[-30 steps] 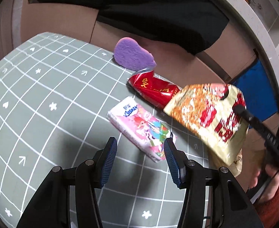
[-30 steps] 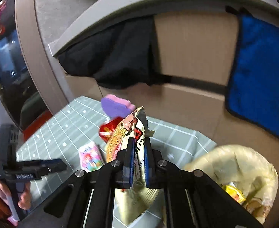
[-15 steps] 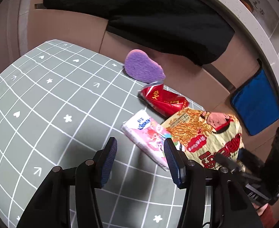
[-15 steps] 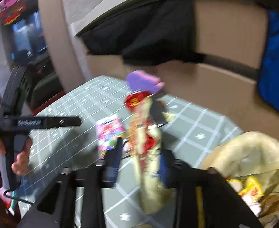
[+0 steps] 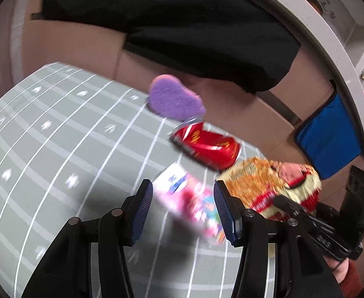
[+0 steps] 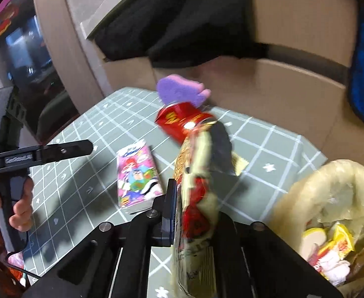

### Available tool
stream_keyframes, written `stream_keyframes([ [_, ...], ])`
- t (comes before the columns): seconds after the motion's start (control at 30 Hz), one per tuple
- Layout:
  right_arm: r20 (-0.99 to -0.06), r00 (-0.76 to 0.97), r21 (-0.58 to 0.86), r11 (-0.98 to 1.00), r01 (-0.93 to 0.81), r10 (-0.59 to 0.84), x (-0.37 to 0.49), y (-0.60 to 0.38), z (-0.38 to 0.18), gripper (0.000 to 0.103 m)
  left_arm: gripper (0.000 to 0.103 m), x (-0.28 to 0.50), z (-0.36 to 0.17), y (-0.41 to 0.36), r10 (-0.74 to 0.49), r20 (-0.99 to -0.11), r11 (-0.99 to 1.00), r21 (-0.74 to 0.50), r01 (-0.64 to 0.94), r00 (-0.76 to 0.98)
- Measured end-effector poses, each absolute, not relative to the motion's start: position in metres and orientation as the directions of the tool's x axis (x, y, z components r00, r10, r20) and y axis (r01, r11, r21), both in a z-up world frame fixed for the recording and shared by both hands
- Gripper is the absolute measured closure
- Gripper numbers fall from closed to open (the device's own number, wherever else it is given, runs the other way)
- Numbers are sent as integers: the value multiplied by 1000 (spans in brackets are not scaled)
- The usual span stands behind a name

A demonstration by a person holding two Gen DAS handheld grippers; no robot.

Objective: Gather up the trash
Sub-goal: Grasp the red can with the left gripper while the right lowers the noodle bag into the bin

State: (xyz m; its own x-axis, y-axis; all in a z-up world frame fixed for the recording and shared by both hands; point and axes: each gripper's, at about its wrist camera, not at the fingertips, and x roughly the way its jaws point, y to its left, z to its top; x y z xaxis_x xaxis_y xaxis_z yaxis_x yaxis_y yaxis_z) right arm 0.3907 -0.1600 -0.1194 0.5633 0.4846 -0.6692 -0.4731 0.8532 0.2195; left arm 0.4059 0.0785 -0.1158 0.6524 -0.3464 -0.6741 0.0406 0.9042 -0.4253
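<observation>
A yellow-and-red noodle packet (image 6: 196, 173) stands upright between the jaws of my right gripper (image 6: 194, 198), which are closing tight with the pads pressing it. The same packet (image 5: 268, 186) shows at the right of the left wrist view. A pink tissue pack (image 5: 189, 198) lies flat on the green grid mat (image 5: 57, 136), in line with the gap of my open left gripper (image 5: 183, 186), which hovers above it without touching. Behind it lie a red snack packet (image 5: 206, 146) and a purple sponge (image 5: 174, 99).
A yellowish trash bag (image 6: 330, 191) holding several wrappers sits open at the mat's right edge. Brown cardboard boxes with a black cloth (image 5: 182, 24) over them stand behind the mat. A blue cloth (image 5: 328, 136) hangs at the right. A hand (image 6: 20, 206) holds the left gripper's handle.
The right gripper opened around the noodle packet and shut on it again, sinking toward the mat. The left gripper moved in over the tissue pack, staying open.
</observation>
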Motion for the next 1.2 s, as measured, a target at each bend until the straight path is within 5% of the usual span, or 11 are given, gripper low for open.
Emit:
stream_keyframes([
  [0.5,-695,561,202,872,-447,449,383,-187,-136,91,51,540,-154,31,-279,-784,948,-316,30,554],
  [0.6,-701,529,235,855,-462,479,386,-187,-142,87,51,541,-159,24,-265,-785,954,-298,34,560],
  [0.73,-701,495,276,836,-475,513,385,-182,-150,66,51,541,-159,24,-254,-788,950,-312,-7,561],
  [0.97,-719,471,288,836,-468,511,382,-180,-157,64,51,509,-138,21,-151,-760,982,-188,8,632],
  [1.2,-752,487,198,857,-475,444,370,-166,-153,56,51,457,-110,42,-167,-719,972,-234,-9,675],
])
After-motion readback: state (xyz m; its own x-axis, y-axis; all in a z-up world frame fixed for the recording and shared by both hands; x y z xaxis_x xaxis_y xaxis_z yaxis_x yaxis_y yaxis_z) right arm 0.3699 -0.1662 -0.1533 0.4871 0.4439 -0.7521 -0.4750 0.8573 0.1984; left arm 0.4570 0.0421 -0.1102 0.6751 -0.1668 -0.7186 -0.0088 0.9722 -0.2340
